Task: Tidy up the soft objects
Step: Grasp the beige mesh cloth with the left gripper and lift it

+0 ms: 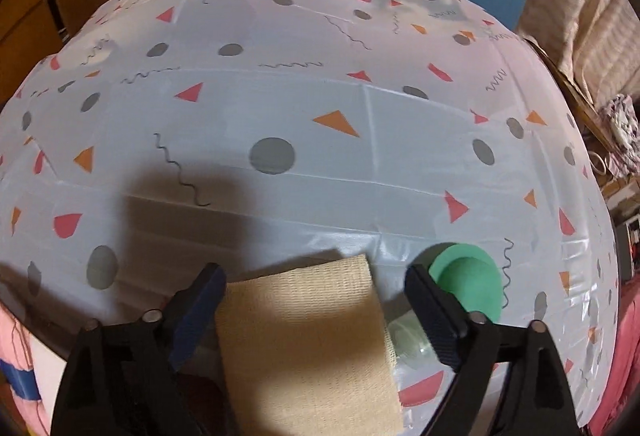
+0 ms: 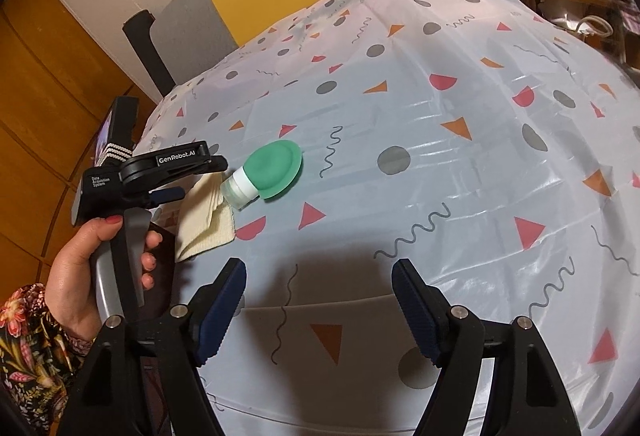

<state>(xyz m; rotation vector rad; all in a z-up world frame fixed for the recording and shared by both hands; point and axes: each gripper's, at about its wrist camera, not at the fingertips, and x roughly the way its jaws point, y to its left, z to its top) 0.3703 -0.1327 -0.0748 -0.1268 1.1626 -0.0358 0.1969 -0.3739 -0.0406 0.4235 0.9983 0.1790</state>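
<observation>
Trouble could come from the green bottle (image 1: 466,282), which lies on the table (image 1: 320,96) touching the folded beige cloth (image 1: 308,348). The left gripper (image 1: 316,300) stands spread wide around the cloth, pads clear; closing carelessly could catch or roll the bottle. The right gripper (image 2: 320,300) hangs open over bare tablecloth, holding nothing.

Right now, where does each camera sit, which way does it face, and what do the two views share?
Left wrist: on the left gripper, aimed steeply down at the beige folded cloth between its open fingers; no hand shows.
Right wrist: on the right gripper, open over the patterned tablecloth, looking across to the left hand and floral sleeve.
Shared: cloth, green squeeze bottle, tablecloth.
</observation>
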